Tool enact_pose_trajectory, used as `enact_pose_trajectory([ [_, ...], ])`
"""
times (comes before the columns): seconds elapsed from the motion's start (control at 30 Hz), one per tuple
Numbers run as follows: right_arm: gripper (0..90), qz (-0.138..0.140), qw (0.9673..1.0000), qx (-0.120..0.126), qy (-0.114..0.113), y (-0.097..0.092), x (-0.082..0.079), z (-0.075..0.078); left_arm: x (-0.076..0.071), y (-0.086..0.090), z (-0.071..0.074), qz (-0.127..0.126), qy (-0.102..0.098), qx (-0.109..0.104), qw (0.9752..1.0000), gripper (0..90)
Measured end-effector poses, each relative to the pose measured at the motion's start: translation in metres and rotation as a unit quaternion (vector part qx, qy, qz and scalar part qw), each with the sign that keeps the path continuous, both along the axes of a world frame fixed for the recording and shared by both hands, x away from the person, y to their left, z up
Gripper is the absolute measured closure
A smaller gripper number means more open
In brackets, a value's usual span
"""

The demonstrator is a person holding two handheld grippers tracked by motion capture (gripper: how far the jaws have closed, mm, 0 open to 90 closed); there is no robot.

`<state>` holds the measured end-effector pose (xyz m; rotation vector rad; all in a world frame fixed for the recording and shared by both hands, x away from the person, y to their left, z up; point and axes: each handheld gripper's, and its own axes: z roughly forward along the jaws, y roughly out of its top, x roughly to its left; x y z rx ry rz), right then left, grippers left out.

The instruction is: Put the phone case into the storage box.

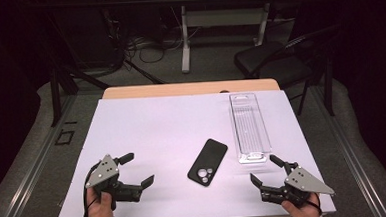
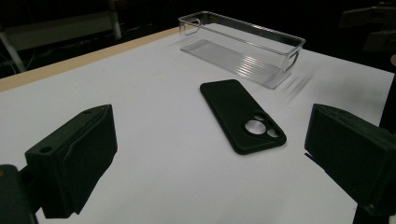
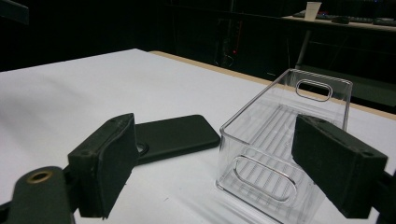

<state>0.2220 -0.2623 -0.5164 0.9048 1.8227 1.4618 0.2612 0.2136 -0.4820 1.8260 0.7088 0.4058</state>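
A big white table top (image 1: 157,135) holds everything. At its far right lies a long clear plastic bin (image 1: 250,128) with nothing in it. Just left of the bin's near end lies a black phone case (image 1: 208,162), back side up, with its camera holes toward the person. The left gripper (image 1: 136,170) sits at the near left, its jaws spread wide with nothing between them. The right gripper (image 1: 265,170) sits at the near right, close to the bin's near end, and its jaws are spread wide too, holding nothing.
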Motion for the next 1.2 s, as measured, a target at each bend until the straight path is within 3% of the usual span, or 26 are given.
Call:
enact_pose_trajectory([
  [0.3, 14.0, -0.002, 1.0000, 0.001, 0.000, 0.000, -0.001, 0.000, 0.001, -0.005, 0.004, -0.008, 0.022, -0.011, 0.9997, 2.7],
  [0.47, 14.0, -0.002, 1.0000, 0.001, 0.002, 0.001, -0.001, 0.000, 0.005, -0.015, 0.004, -0.016, 0.066, -0.024, 0.9974, 2.6],
  [0.5, 14.0, -0.002, 1.0000, 0.001, 0.002, 0.001, -0.001, 0.000, 0.005, -0.015, 0.004, -0.016, 0.066, -0.024, 0.9974, 2.5],
  [0.53, 14.0, -0.002, 1.0000, 0.002, 0.007, 0.001, -0.001, 0.000, 0.007, -0.018, 0.004, -0.022, 0.084, -0.024, 0.9959, 2.2],
  [0.63, 14.0, -0.003, 1.0000, 0.006, 0.006, 0.000, 0.000, -0.001, 0.012, -0.023, 0.005, -0.017, 0.099, -0.018, 0.9948, 0.8],
  [0.73, 14.0, -0.006, 0.9998, 0.012, 0.014, -0.001, 0.000, -0.001, 0.018, -0.028, 0.006, -0.017, 0.118, -0.028, 0.9924, 0.9],
  [0.77, 14.0, -0.006, 0.9997, 0.014, 0.016, -0.003, 0.000, -0.002, 0.022, -0.033, 0.008, -0.010, 0.130, -0.022, 0.9912, 0.9],
  [0.9, 14.0, -0.008, 0.9996, 0.017, 0.020, -0.003, 0.001, -0.002, 0.028, -0.042, 0.012, -0.009, 0.144, -0.004, 0.9895, 0.9],
  [1.03, 14.0, -0.007, 0.9996, 0.017, 0.022, -0.002, 0.001, -0.003, 0.035, -0.055, 0.019, -0.013, 0.143, 0.032, 0.9891, 0.9],
  [1.2, 14.0, -0.007, 0.9996, 0.015, 0.023, -0.002, 0.002, -0.004, 0.041, -0.062, 0.025, -0.015, 0.144, 0.046, 0.9884, 0.9],
])
